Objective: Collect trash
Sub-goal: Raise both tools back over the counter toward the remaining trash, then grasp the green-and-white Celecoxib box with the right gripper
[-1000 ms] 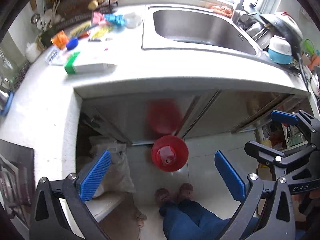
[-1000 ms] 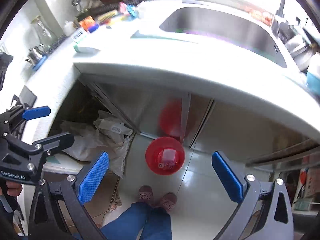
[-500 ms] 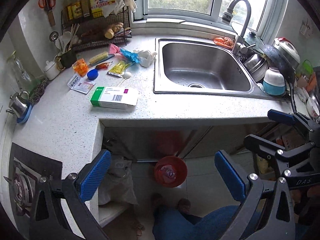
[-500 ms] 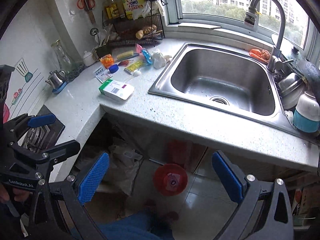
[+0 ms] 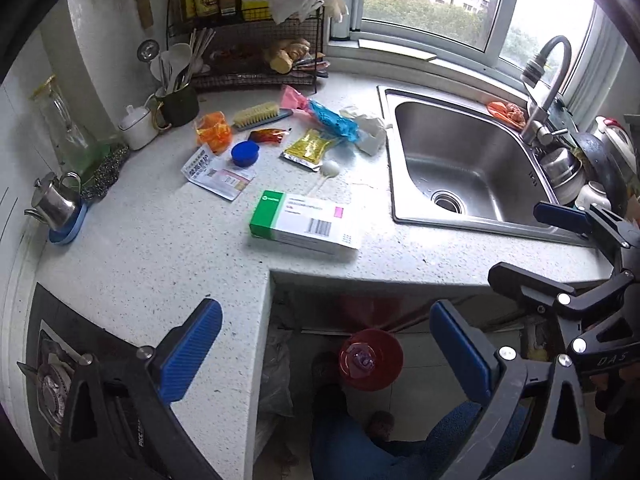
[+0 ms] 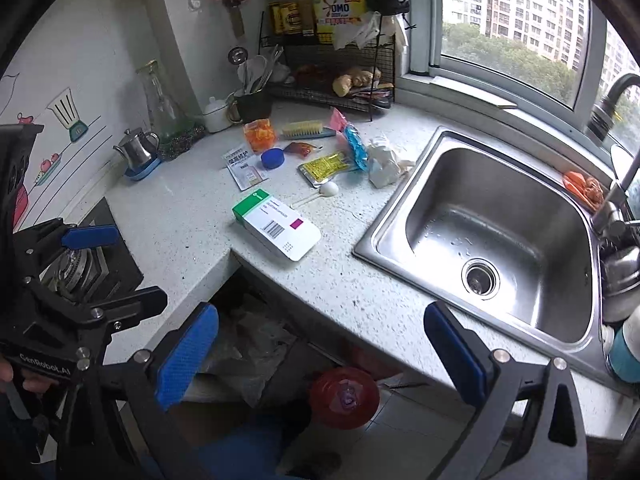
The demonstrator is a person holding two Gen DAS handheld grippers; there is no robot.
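Both grippers hang above the floor just off the counter's inner corner, jaws spread wide and holding nothing: the left gripper and the right gripper. The speckled countertop has bare room at 9 o'clock of the green-and-white box, which lies close to the front edge. Trash clusters at 12 o'clock of the box: yellow packet, blue wrapper, crumpled tissue, orange wrapper. The sink lies at 3 o'clock. A red bin stands on the floor below.
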